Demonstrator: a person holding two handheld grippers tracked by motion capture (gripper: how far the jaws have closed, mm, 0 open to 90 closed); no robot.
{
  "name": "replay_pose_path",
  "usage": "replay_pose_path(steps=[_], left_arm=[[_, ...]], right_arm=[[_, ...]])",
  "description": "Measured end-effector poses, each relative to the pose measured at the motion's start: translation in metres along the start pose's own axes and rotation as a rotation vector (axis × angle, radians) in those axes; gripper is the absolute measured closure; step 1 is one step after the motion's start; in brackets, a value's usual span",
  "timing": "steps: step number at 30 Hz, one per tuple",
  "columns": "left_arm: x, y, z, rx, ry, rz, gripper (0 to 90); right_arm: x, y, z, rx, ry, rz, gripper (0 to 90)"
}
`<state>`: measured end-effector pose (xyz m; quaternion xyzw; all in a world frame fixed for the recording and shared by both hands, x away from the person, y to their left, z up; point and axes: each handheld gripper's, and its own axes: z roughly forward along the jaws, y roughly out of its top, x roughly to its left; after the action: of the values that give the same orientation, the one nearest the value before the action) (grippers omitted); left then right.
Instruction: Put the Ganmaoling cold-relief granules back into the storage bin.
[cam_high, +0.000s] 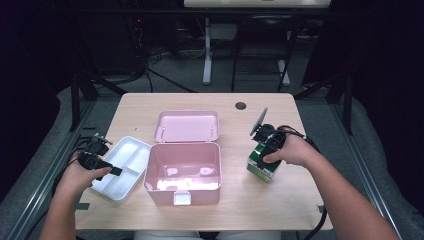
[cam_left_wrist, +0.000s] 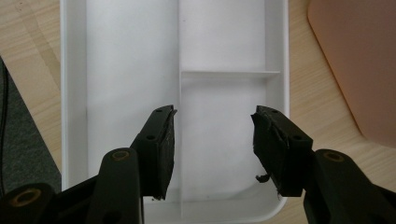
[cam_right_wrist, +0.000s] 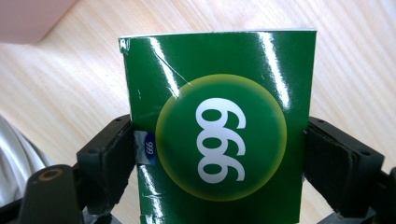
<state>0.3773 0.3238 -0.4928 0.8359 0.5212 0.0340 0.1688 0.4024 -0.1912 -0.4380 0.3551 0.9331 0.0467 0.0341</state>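
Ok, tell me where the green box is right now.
In the high view the green box sits on the table's right side, right of the open pink case, gripped between the right gripper's jaws.

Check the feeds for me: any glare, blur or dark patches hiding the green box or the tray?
High view: soft focus, room beyond the light wooden table very dark, bright sheen inside the open pink plastic case. Right gripper view: white glare streaks on the glossy green cardboard box, print still legible, right claw sharp. Left gripper view: white divided plastic tray nearly washed out, dividers faint, left claw sharp.
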Motion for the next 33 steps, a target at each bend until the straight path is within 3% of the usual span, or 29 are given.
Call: replay_pose_path(steps=[12,14,15,16,17,19,20,24,33], left_arm=[[-0.001,0.001,0.001,0.003,-0.002,0.004,48.6],[0.000,0.001,0.001,0.003,-0.003,0.004,48.7],[0.000,0.001,0.001,0.002,-0.003,0.003,48.7],[0.000,0.001,0.001,0.000,-0.004,0.003,48.7],[0.000,0.001,0.001,0.000,-0.004,0.003,48.6],[0.000,0.001,0.000,-0.001,-0.005,0.001,48.7],[0.000,0.001,0.000,-0.002,-0.006,0.001,48.7],[0.002,0.000,-0.001,-0.004,-0.006,-0.003,48.7],[0.003,0.000,-0.001,-0.006,-0.008,-0.002,48.7]], right_arm=[[0.013,0.015,-0.025,-0.009,-0.008,-0.111,16.2],[0.016,0.018,-0.030,-0.015,-0.015,-0.152,16.2],[0.019,0.022,-0.036,-0.028,-0.032,-0.210,16.3],[0.021,0.023,-0.038,-0.035,-0.039,-0.236,16.2],[0.021,0.023,-0.038,-0.035,-0.039,-0.236,16.2],[0.025,0.029,-0.046,-0.056,-0.030,-0.297,16.2],[0.025,0.029,-0.046,-0.056,-0.030,-0.297,16.2],[0.033,0.039,-0.055,-0.054,-0.015,-0.386,16.4],[0.046,0.055,-0.065,-0.026,0.007,-0.471,16.7]])
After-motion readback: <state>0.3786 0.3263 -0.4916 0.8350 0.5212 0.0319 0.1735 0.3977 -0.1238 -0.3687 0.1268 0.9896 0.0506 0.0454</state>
